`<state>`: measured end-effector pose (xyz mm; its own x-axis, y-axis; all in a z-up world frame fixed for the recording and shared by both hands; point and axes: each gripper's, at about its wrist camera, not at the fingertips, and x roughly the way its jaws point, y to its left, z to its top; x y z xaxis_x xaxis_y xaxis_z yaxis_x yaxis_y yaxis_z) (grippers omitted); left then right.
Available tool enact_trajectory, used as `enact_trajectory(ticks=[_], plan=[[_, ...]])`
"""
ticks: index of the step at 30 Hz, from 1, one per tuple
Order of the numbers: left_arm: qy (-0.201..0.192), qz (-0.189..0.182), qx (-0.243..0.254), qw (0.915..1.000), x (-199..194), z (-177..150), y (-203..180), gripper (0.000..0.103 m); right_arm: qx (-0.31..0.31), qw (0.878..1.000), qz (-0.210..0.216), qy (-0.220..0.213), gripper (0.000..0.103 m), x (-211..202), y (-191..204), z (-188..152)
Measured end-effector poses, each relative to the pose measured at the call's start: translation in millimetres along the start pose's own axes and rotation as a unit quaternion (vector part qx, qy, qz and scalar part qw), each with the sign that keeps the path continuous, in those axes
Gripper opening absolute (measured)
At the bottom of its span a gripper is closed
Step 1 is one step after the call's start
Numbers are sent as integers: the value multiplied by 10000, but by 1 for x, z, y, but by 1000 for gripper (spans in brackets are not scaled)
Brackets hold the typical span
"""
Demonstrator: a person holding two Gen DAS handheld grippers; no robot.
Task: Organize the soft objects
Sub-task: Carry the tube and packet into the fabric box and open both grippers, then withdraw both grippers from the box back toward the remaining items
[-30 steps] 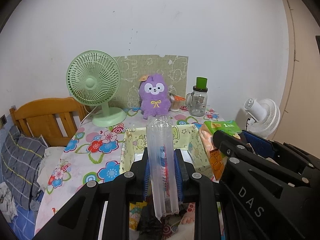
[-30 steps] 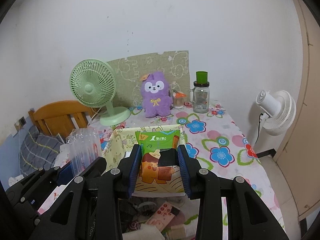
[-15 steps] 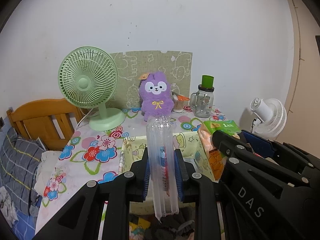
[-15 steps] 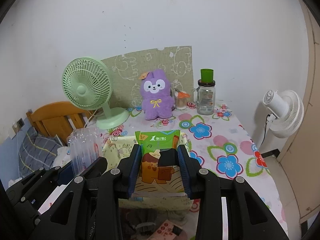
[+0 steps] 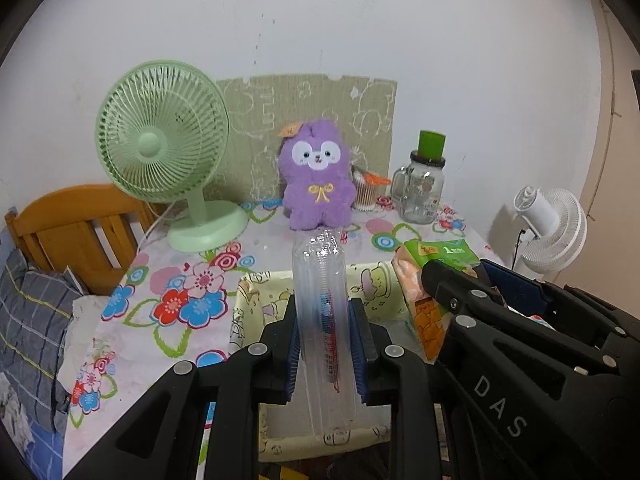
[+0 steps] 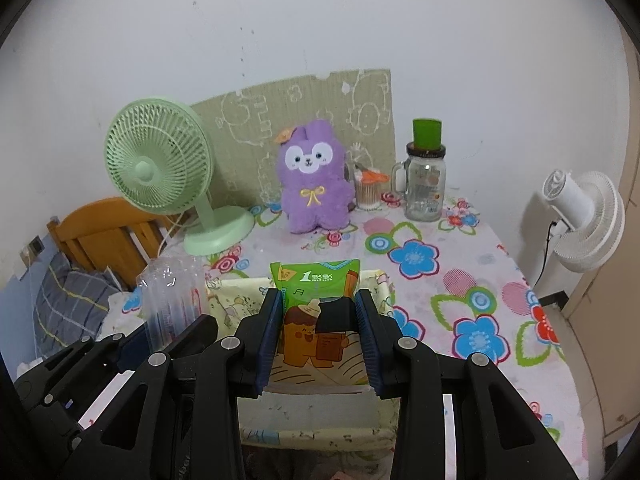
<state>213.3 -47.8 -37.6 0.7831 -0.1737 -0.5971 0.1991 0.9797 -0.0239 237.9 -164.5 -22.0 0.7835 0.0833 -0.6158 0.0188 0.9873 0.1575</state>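
**Both grippers loaded above the fabric bin**

The left gripper [image 5: 325, 344] is clamped on a clear air-cushion pack [image 5: 322, 304], held upright. The right gripper [image 6: 318, 340] is closed on a green tissue pack [image 6: 316, 312]. Both hang over the yellow fabric bin [image 6: 380, 292] on the floral worktop [image 6: 460, 280]. Farther back sit a purple plush [image 6: 312, 184] and a green fan [image 6: 156, 168].

The purple bunny toy [image 6: 314, 178] is soft and fuzzy. Beside it, the jar [image 6: 424, 188] is shiny clear glass. The green fan [image 6: 160, 164] is smooth plastic. The air cushion [image 5: 323, 320] is clear, shiny plastic. The snack packet [image 6: 316, 320] looks glossy.
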Motion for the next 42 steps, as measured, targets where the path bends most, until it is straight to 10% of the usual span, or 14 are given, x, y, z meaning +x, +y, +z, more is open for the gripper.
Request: enact_trajectory(ticks=[7,15,23,42], plan=[[339,32,-22,9994,31,-5,4,25,-93,9996,-105,243,41,32,0,-4],[452,100,60,9989,49,-12,3,66,-105,9988,-55,477,41,59,-2,-9],[534,36,-49,9986,55,-12,7,86,-185,9986,-12,499,77,64,0,-9],[91,100,29,9999,1,-10,-6,101,-114,9996,-239,87,97,3,0,-9]])
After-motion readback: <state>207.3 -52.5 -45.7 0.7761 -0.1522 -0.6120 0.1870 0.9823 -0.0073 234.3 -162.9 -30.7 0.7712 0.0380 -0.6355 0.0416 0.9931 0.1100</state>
